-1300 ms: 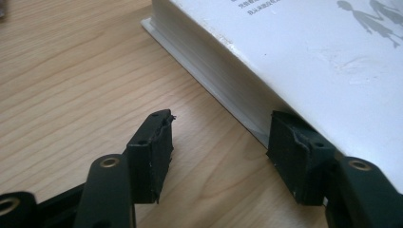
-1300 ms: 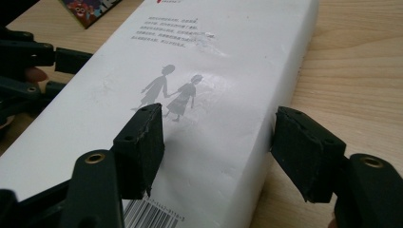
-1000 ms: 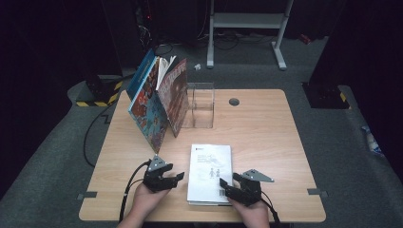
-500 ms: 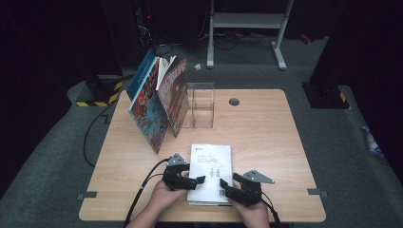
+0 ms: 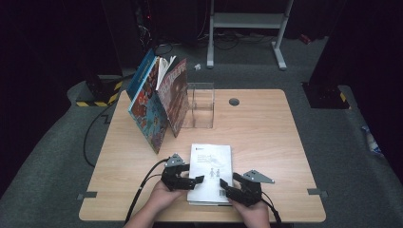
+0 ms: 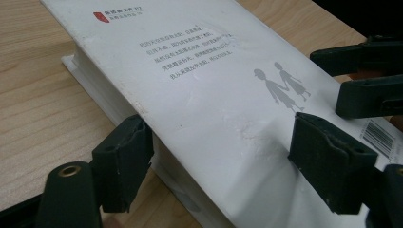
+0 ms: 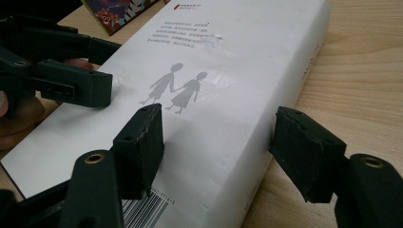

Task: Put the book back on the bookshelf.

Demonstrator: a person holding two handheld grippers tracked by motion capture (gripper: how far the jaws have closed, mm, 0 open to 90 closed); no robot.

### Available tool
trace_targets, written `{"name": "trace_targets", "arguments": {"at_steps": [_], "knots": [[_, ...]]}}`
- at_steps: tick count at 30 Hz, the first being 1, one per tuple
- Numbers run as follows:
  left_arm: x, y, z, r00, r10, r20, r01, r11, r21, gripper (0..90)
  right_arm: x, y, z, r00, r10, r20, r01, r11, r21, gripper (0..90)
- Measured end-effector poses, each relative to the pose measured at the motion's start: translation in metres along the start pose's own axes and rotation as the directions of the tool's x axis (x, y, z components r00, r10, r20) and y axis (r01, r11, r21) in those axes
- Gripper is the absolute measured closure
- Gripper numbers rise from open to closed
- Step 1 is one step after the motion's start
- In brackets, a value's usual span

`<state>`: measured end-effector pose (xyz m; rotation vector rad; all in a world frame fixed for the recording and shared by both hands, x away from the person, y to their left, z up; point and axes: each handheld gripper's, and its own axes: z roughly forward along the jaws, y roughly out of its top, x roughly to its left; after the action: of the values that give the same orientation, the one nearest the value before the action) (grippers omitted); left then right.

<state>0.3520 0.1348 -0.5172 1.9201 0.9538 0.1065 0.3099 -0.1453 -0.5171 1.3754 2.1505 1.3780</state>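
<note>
A thick white book [image 5: 210, 173] lies flat near the table's front edge, back cover up, with a barcode and two grey walking figures [image 7: 178, 92]. My left gripper [image 5: 194, 179] is open at the book's left side. In the left gripper view [image 6: 223, 161], one jaw stands beside the page edge and the other rests over the cover [image 6: 214, 85]. My right gripper [image 5: 226, 189] is open at the book's near right corner. In the right gripper view [image 7: 223, 149], one jaw is over the cover and the other hangs past the spine, above the table.
Colourful picture books [image 5: 159, 102] stand leaning at the back left, against a clear acrylic box [image 5: 199, 105]. A round cable hole [image 5: 234, 101] sits in the wooden table [image 5: 266, 142] behind them. Dark floor and a metal stand [image 5: 244, 21] lie beyond.
My left gripper has moved right from beside the book until its jaws straddle the book's left edge. The right gripper and the book have stayed put.
</note>
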Motion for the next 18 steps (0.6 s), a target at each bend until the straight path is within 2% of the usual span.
{"name": "trace_targets", "arguments": {"at_steps": [2,6,11,18], "knots": [[-0.001,0.000,0.000,1.0000,-0.009,-0.003,0.009,1.0000,0.003,23.9,0.001,0.000,0.000,1.0000,0.001,0.002,-0.001,1.000,-0.003,34.6],[-0.002,-0.001,-0.003,0.9999,0.006,-0.013,-0.006,0.9999,-0.009,26.9,0.003,0.001,-0.001,0.9997,-0.012,0.020,0.012,1.000,0.000,35.3],[0.000,-0.002,-0.010,0.9998,0.012,-0.018,-0.013,0.9992,-0.036,38.1,0.004,0.001,-0.001,0.9996,-0.010,0.025,0.010,1.000,0.001,35.3],[0.000,-0.005,-0.015,0.9973,0.070,-0.021,-0.071,0.9940,-0.083,45.4,0.003,0.002,-0.001,0.9999,-0.006,0.016,0.006,1.000,0.008,34.6]]}}
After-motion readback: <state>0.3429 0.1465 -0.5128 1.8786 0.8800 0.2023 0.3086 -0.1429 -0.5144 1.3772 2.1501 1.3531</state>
